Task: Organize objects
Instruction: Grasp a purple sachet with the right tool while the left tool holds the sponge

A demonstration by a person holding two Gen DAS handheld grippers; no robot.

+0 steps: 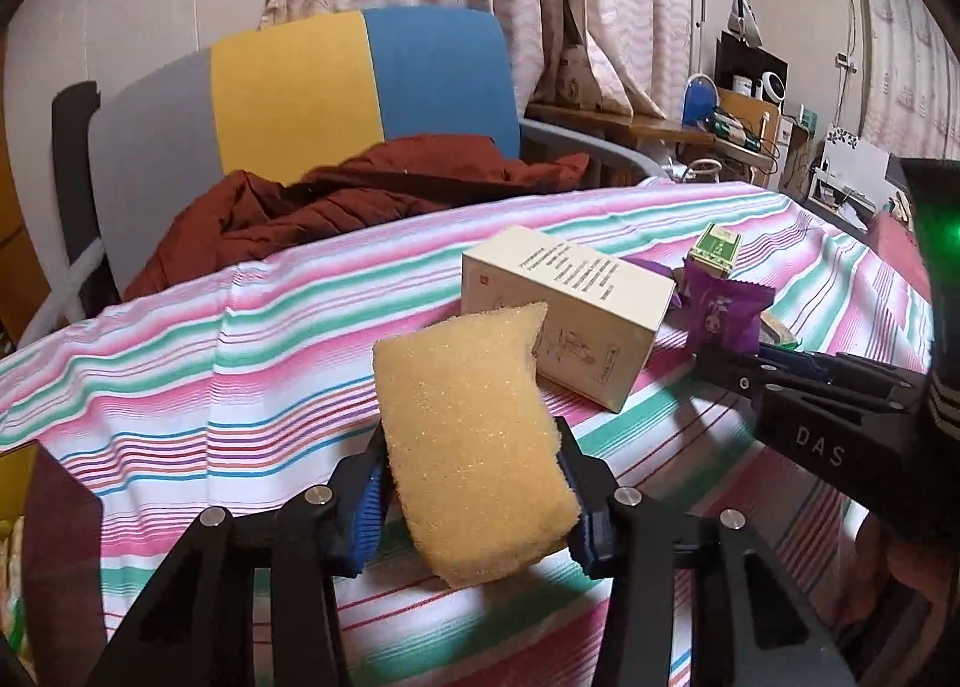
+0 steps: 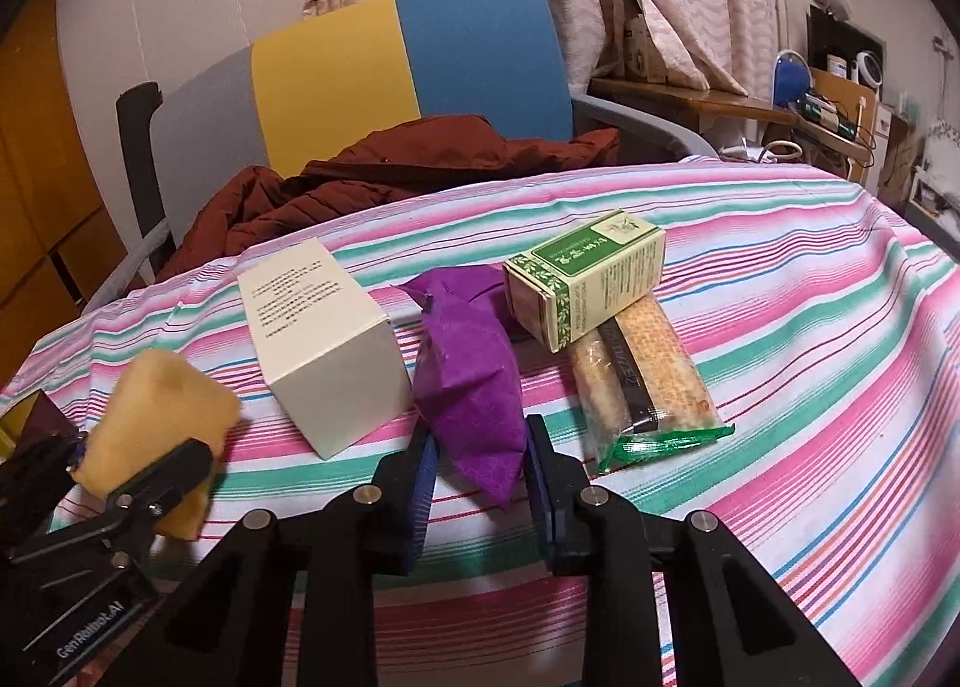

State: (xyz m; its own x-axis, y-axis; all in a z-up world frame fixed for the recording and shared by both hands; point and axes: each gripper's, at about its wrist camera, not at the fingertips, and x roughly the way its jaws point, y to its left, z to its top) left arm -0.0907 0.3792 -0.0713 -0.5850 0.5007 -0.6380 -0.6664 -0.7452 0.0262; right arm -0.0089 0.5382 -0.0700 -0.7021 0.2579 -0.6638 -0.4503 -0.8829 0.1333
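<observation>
At the bottom of the left wrist view, the left gripper (image 1: 474, 501) is clamped on a yellow sponge (image 1: 474, 447), lifted above the striped cloth (image 1: 180, 363). At the bottom centre of the right wrist view, the right gripper (image 2: 480, 483) has its 2 fingers around a purple packet (image 2: 471, 381); I cannot tell if they grip it. Further up sit a white box (image 2: 324, 339), a cracker pack (image 2: 645, 387) and a green box (image 2: 585, 279) lying on it. At the top, a red jacket (image 2: 372, 171) rests on a chair (image 2: 408, 63).

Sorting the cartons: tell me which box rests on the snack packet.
The green box: its near end rests on the biscuit packet. The plain cream box lies apart, directly on the striped cloth.
</observation>
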